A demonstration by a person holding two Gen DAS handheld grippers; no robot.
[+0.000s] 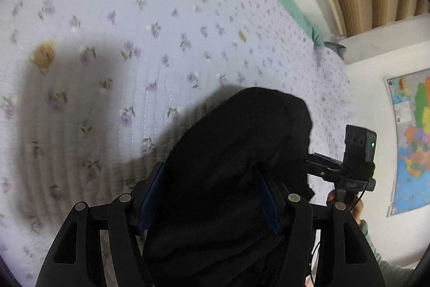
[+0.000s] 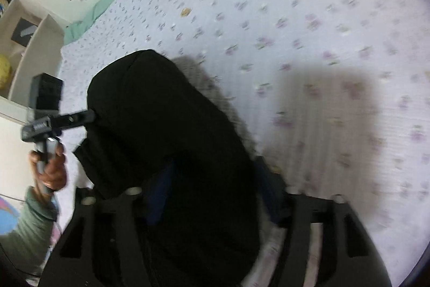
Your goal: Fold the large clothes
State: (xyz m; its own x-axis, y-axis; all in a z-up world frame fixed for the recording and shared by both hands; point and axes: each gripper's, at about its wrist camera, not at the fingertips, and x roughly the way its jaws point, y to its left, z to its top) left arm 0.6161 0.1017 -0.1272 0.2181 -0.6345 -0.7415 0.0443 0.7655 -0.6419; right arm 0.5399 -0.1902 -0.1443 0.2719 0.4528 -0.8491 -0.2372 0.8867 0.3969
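Garment: a black garment hangs bunched above the floral bedspread, lifted clear of it, probably so it can be laid out for a fold.
Left gripper: jaws partly apart, thick cloth fills the gap and touches both blue pads; it seems clamped on the bundle.
Right gripper: blurred; jaws stand wide, cloth drapes between them, so I cannot tell if it grips.
Shadow: the dark patch on the bedspread suggests the cloth is raised.

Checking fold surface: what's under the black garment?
Under the black garment lies the floral bedsheet, with the garment's shadow on it. Whatever sits directly beneath the bunched fabric is covered.
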